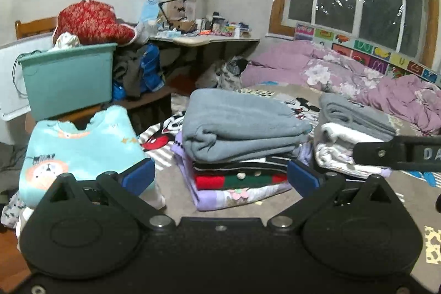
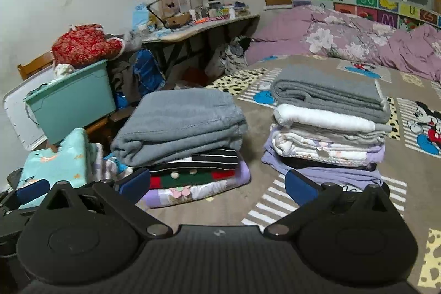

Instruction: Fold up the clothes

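Two stacks of folded clothes sit on the bed. The left stack (image 1: 237, 145) (image 2: 187, 145) has a grey-blue fleece on top, over striped, red-green and lilac items. The right stack (image 1: 355, 137) (image 2: 330, 131) has a grey garment on top of white and lilac ones. A folded turquoise child's top (image 1: 80, 153) (image 2: 58, 161) lies at the left edge. My left gripper (image 1: 220, 178) is open and empty in front of the left stack. My right gripper (image 2: 217, 185) is open and empty, between the two stacks; its side shows in the left wrist view (image 1: 397, 153).
A teal plastic bin (image 1: 69, 79) (image 2: 74, 104) with a red knit item on it stands left of the bed on a wooden bench. A cluttered table (image 1: 209, 37) stands by the wall. Crumpled purple bedding (image 1: 344, 70) (image 2: 358, 43) lies under the window.
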The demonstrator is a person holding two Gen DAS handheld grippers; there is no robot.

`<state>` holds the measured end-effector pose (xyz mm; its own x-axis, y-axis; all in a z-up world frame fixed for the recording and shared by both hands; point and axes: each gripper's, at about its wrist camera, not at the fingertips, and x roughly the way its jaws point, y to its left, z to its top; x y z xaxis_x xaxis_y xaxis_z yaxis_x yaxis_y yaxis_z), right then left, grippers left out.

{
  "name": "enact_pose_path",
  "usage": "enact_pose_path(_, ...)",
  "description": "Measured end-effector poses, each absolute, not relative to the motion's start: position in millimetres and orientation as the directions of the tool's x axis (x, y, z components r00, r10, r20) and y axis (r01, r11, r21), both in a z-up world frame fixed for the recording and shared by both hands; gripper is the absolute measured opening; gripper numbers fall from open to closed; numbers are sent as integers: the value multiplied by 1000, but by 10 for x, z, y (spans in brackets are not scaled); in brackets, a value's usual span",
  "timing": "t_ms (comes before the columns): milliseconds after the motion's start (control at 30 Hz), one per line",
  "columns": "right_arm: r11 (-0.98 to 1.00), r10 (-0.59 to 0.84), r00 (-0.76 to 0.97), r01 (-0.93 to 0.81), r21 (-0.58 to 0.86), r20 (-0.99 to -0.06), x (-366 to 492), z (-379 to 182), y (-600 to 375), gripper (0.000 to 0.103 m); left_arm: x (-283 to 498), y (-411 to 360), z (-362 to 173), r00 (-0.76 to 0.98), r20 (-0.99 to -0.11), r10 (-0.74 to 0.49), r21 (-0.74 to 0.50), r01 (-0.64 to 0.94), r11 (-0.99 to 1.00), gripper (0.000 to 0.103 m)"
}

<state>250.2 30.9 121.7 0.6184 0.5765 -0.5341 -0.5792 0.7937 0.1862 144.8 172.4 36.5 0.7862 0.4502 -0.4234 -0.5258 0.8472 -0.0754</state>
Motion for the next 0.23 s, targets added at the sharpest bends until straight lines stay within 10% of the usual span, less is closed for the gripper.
enact_pose_path(233, 779, 595, 618, -601, 180, -513, 2289, 1409, 260, 103, 1326, 1564, 496, 785, -404, 470, -10, -517, 856, 103)
